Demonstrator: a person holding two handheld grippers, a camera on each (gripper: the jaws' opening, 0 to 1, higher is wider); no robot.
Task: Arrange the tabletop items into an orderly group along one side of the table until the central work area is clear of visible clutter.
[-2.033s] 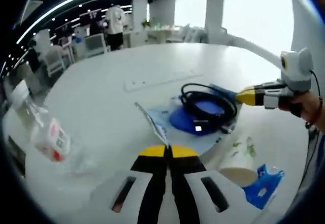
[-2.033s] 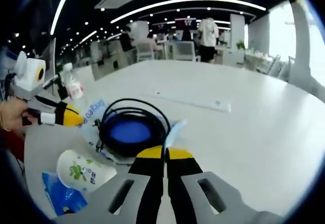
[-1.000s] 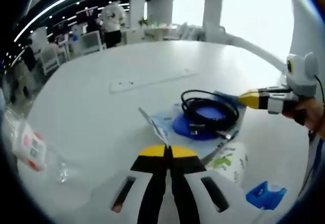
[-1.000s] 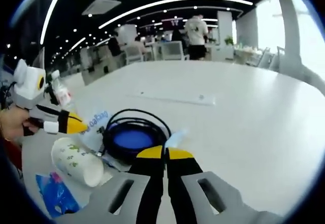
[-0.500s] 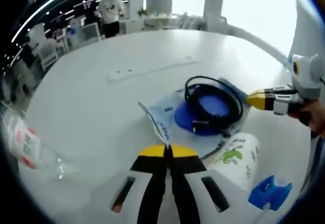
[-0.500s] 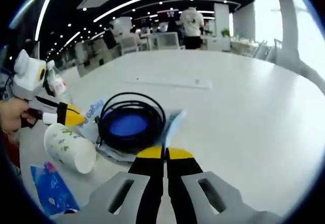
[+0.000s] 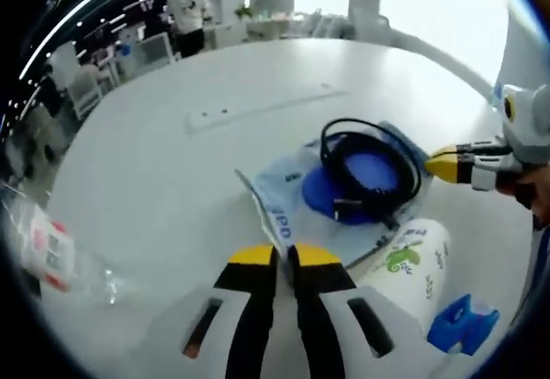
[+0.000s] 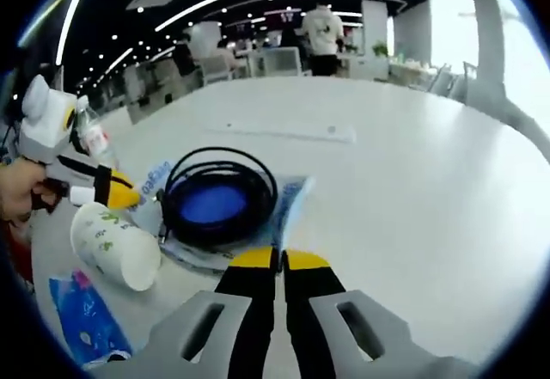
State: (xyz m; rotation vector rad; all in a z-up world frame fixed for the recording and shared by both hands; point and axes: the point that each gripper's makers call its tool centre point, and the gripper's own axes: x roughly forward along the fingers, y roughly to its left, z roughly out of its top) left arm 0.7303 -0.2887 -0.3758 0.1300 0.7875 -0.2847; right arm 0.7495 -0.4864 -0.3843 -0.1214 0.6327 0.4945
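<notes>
Blue-printed plastic bag (image 7: pixel 288 203), its edges pinched by left gripper (image 7: pixel 284 257) and right gripper (image 8: pixel 276 260), carries coiled black cable (image 7: pixel 371 166).

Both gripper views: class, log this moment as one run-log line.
left gripper: shut on plastic sheet | right gripper: shut on sheet's opposite corner | coiled cable rides on sheet | paper cup lying beside

Blue print on the plastic bag (image 7: pixel 284 211) near my jaws, too blurred to read; cup (image 7: pixel 411 263) print likewise.
</notes>
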